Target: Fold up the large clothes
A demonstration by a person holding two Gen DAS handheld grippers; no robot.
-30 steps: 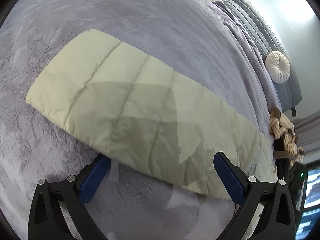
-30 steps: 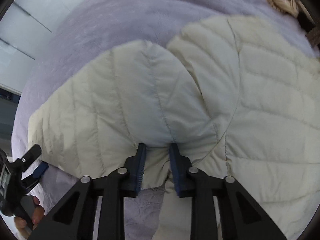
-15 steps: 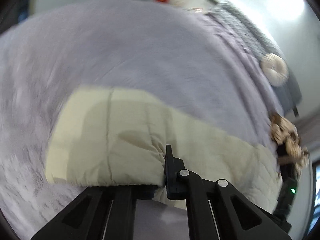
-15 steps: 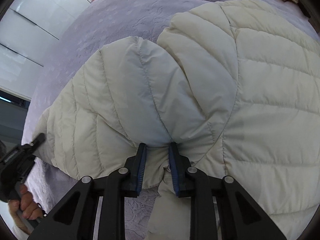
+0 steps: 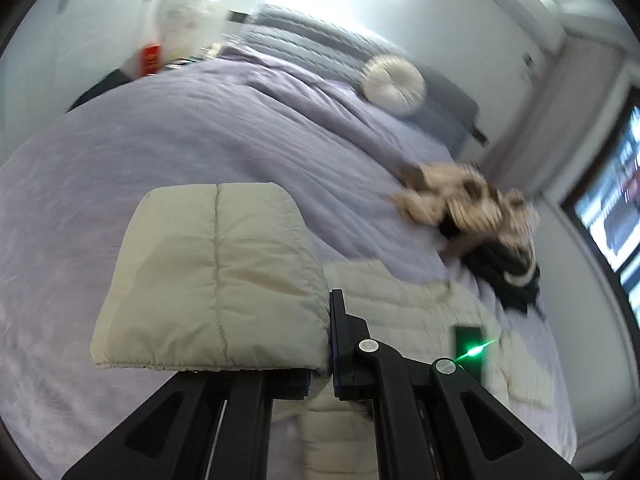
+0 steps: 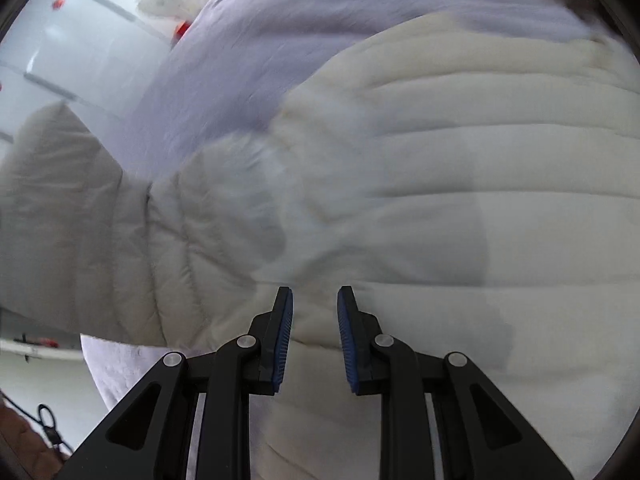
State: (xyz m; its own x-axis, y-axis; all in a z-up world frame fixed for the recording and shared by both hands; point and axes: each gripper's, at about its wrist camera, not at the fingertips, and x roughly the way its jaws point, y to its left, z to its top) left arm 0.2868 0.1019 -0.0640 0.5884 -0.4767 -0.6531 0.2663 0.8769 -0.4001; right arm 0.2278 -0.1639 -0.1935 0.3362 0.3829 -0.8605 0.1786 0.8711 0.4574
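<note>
Puffer jacket (image 6: 460, 184), cream and quilted, lying spread across the lilac bedspread (image 5: 168, 152), body running away ahead of the right gripper (image 6: 314, 336). Sleeve (image 5: 212, 280) being lifted off the bed by the left gripper (image 5: 320, 344), clamped on its edge, cuff end pointing forward toward the headboard (image 5: 320, 40). Right gripper hovering with jaws parted narrowly and nothing between them, just over the jacket body. Sleeve standing to the left of the body, so probably being carried rightward across it; motion blur making the exact fold line hard to read. Beyond, resting near the bed's far side: a round white cushion (image 5: 394, 84), a blurred beige plush heap (image 5: 464, 200), and a lit screen (image 5: 616, 200).
</note>
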